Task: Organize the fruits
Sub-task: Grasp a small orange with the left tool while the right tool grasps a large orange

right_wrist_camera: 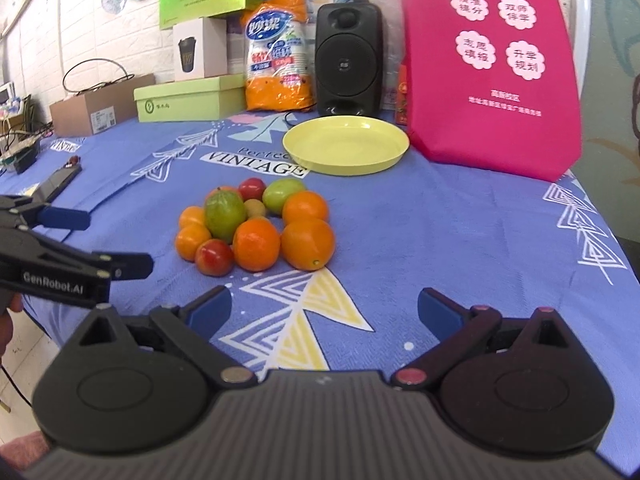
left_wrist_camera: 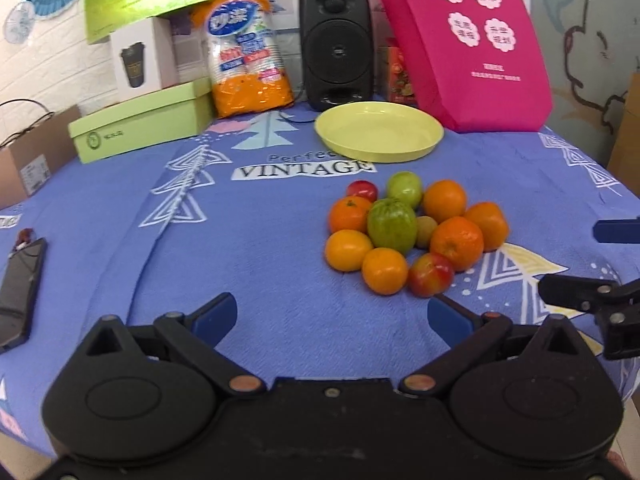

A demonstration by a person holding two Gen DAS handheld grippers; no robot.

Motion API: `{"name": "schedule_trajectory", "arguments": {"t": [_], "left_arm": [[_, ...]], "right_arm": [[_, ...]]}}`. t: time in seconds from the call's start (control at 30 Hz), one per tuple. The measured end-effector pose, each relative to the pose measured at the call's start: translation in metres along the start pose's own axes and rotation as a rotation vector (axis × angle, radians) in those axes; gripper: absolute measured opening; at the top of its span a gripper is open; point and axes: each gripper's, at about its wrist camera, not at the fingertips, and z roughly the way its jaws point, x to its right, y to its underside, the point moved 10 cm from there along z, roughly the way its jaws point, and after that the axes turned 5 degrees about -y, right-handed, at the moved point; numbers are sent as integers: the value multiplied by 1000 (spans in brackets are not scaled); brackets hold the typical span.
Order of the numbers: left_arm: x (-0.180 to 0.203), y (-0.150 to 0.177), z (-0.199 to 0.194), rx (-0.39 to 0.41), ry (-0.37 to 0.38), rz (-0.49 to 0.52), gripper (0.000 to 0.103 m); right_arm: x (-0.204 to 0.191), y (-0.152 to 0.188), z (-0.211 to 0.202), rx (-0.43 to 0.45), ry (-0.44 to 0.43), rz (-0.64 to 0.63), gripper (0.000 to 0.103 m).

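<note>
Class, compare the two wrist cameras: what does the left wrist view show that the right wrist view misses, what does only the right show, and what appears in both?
Only the left wrist view shows the dark phone lying flat at the table's left edge.

Only the right wrist view shows the cardboard box whole, with a wire loop above it, and the "GenRobot.AI" lettering on the left hand-held gripper.

Both show the empty yellow plate, the fruit pile, the black speaker and the pink bag.

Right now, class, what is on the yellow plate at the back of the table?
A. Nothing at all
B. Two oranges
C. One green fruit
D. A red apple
A: the yellow plate is bare, and the fruit pile lies together on the blue cloth in front of it, apart from the plate.
</note>
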Motion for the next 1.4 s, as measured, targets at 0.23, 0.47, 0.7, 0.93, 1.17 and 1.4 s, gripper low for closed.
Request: {"name": "schedule_trajectory", "arguments": {"t": [0.23, 0.47, 0.7, 0.93, 1.17, 1.4], "left_arm": [[14, -4, 26, -47, 136, -66, 71], [13, -13, 30, -27, 215, -114, 35], [6, -24, 42, -15, 160, -88, 36], [7, -25, 48, -18, 145, -73, 33], [3, -20, 45, -15, 122, -66, 32], [3, -17, 44, -18, 117, -64, 33]], "right_arm": [[-2, -2, 20, -24, -10, -72, 89], [-2, -2, 36, -43, -20, -101, 82], [2, -3, 43, -50, -17, -102, 82], [1, -6, 49, -55, -26, -116, 82], [-2, -10, 61, -76, -55, -119, 55], [2, -19, 78, -81, -33, -126, 55]]}}
